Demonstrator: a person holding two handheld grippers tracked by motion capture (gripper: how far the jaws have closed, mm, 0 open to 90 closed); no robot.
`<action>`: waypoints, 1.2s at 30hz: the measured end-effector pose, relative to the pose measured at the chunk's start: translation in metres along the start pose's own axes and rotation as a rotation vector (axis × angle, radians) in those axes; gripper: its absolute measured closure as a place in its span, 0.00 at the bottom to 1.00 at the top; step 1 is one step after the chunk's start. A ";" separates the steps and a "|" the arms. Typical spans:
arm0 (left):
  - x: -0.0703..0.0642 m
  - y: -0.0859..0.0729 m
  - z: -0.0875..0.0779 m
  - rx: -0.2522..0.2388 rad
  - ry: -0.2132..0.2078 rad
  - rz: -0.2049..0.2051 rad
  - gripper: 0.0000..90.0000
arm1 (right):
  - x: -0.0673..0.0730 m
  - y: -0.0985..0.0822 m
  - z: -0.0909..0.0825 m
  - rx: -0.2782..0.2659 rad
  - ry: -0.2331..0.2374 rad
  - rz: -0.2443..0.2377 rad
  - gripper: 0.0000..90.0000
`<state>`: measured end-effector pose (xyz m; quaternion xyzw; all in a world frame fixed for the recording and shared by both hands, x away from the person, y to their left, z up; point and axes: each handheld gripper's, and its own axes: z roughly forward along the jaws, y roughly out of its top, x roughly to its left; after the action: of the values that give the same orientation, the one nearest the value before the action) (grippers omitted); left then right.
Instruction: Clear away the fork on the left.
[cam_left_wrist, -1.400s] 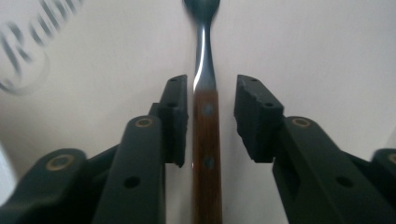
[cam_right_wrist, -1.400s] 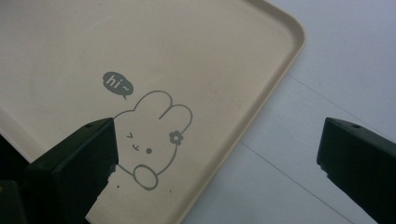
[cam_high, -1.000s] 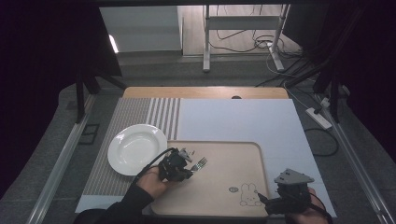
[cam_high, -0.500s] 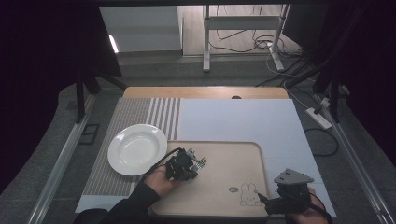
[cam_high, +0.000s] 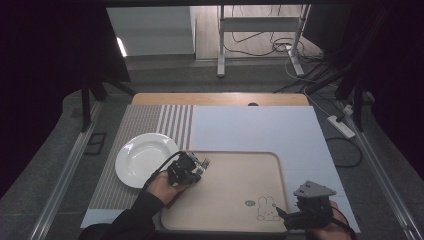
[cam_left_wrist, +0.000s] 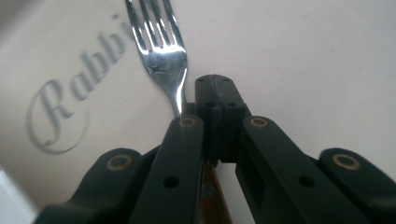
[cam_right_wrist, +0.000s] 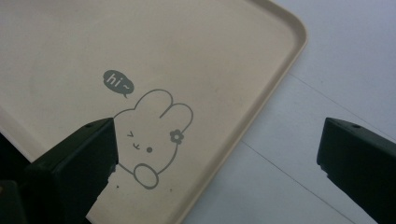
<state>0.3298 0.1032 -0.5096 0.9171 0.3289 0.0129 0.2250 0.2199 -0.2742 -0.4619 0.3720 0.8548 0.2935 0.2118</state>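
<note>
Dark room, cables on the floor behind; your bench (cam_high: 250, 127) carries a striped mat, a white plate (cam_high: 142, 159) at the left and a beige tray (cam_high: 235, 192) with a rabbit print. Your left tongs (cam_high: 196, 169) are closed tight on a fork (cam_left_wrist: 161, 51), clamped at the neck just below the tines, wooden handle running back under the jaws. Fork sits low over the tray's left part, tines pointing away from you, near the plate but not over it. Your right tongs (cam_high: 281, 214) are wide open, empty, parked by the tray's near right corner over the rabbit.

Advice: grip sits off-centre, fork beside the jaw tips, so it may pivot. Keep the wrist level, move slowly, clear the tray rim before swinging. Leave the right side parked.
</note>
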 end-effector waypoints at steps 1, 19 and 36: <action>0.002 -0.001 -0.001 0.000 0.001 -0.005 0.99 | 0.000 0.000 0.000 0.000 0.000 0.000 0.00; 0.026 -0.013 -0.009 0.002 0.021 -0.070 0.99 | 0.000 0.000 0.000 0.001 0.001 -0.001 0.00; 0.037 -0.021 -0.014 0.003 0.036 -0.111 0.99 | 0.000 0.000 0.000 0.002 0.002 -0.004 0.00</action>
<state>0.3440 0.1453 -0.5103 0.8974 0.3832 0.0163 0.2179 0.2192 -0.2743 -0.4619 0.3703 0.8559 0.2929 0.2109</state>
